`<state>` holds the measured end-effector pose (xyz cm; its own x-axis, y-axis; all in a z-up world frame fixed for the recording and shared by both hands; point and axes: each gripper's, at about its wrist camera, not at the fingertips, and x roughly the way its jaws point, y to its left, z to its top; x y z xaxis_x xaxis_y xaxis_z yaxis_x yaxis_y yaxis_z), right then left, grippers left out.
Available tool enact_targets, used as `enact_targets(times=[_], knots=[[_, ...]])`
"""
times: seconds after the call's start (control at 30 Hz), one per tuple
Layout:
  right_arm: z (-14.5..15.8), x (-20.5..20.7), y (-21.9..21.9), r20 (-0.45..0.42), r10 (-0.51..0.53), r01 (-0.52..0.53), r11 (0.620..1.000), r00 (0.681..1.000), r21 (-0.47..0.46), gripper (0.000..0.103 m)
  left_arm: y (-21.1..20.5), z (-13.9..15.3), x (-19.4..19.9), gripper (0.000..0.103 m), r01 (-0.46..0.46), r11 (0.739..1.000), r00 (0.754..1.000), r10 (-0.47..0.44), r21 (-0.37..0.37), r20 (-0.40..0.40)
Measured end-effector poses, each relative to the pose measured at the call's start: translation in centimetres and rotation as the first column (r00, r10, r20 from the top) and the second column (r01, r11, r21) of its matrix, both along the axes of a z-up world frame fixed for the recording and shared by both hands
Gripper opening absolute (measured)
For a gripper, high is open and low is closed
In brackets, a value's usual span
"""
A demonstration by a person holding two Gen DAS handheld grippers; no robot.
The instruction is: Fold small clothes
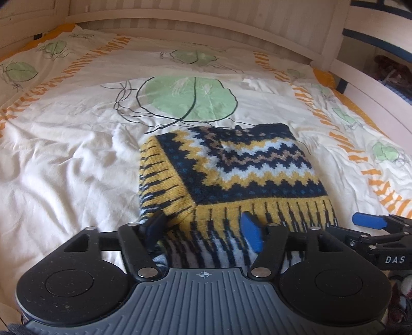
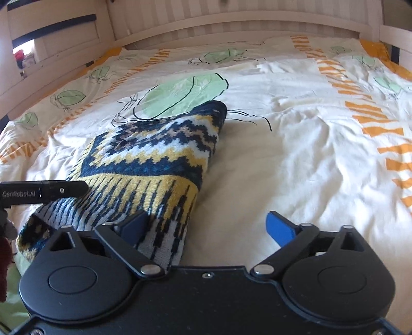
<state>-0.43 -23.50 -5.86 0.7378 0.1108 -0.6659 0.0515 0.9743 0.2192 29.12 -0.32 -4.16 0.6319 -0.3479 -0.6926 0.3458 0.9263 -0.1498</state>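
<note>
The knitted sweater [image 1: 231, 175], folded, navy with yellow, pale blue and tan zigzag bands, lay on the bed cover [image 1: 64, 154] near its front edge. Its yellow-and-navy striped hem ran toward 6 o'clock in the left wrist view; a second flap of striped hem turned down its 9 o'clock side.

The left gripper [image 1: 203, 229] sat low and level over the near hem, fingers pointing to 12 o'clock. Its jaws stood apart, one blue pad [image 1: 251, 230] resting on the knit, the other, darker one at the hem's left corner; the cloth passed between them, but no pinch could be seen. The right gripper [image 2: 208, 226] came in at the sweater's 3 o'clock side, also spread wide. Its left pad [image 2: 135, 223] touched the edge of the knit; its right pad [image 2: 280, 228] hung over bare cover. In the left view one of its blue pads and a black link marked "DAS" showed at 3 o'clock.

The cover was cream, rumpled, printed with green leaves [image 1: 190, 99] in thin black outline and orange hatched bands [image 2: 370, 113]. A pale slatted headboard [image 1: 206, 23] closed the far end at 12 o'clock. A pale side rail [image 2: 51, 74] ran along the 9 o'clock edge in the right view.

At 9 o'clock in the right view, a black bar [image 2: 43, 192] lettered "GenRobot.AI" crossed the sweater's lower corner, hiding part of it. A dark red cloth [image 2: 5, 262] showed at the lower left edge there.
</note>
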Motion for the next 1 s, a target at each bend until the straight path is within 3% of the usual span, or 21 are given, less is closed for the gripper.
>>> enact_targets(times=[0.07, 0.23, 0.37, 0.6, 0.7, 0.87, 1.0], knots=[[-0.4, 0.0, -0.7, -0.012, -0.014, 0.014, 0.998, 1.000, 0.062, 0.102, -0.9, -0.1, -0.2, 0.083, 0.014, 0.999, 1.000, -0.014, 0.029, 0.016], [-1.1, -0.1, -2.0, -0.024, -0.039, 0.042, 0.981, 0.999, 0.188, 0.103, -1.9, -0.5, -1.2, 0.086, -0.009, 0.998, 0.997, 0.004, 0.064, 0.082], [-1.7, -0.2, -2.8, -0.012, -0.051, 0.052, 0.960, 0.999, 0.276, 0.103, -1.4, -0.3, -1.4, 0.085, -0.057, 0.998, 0.994, 0.056, 0.011, 0.091], [-2.1, -0.2, -4.2, -0.012, -0.071, 0.070, 0.916, 0.997, 0.395, 0.103, 0.0, 0.9, -0.7, 0.085, -0.143, 0.981, 0.989, 0.147, -0.133, 0.020], [-2.0, 0.0, -4.0, -0.026, -0.071, 0.075, 0.919, 0.997, 0.386, 0.103, -0.2, 1.9, -0.6, 0.085, -0.113, 0.990, 0.993, 0.116, -0.078, 0.030], [-1.8, 0.2, -3.6, -0.032, -0.085, 0.090, 0.922, 0.996, 0.376, 0.103, -0.7, 4.6, -2.2, 0.085, -0.157, 0.984, 0.975, 0.142, 0.080, 0.172], [-1.2, 0.2, -3.7, -0.055, -0.074, 0.089, 0.924, 0.996, 0.373, 0.103, -0.2, 6.5, -3.3, 0.085, -0.162, 0.985, 0.973, 0.148, 0.066, 0.175]])
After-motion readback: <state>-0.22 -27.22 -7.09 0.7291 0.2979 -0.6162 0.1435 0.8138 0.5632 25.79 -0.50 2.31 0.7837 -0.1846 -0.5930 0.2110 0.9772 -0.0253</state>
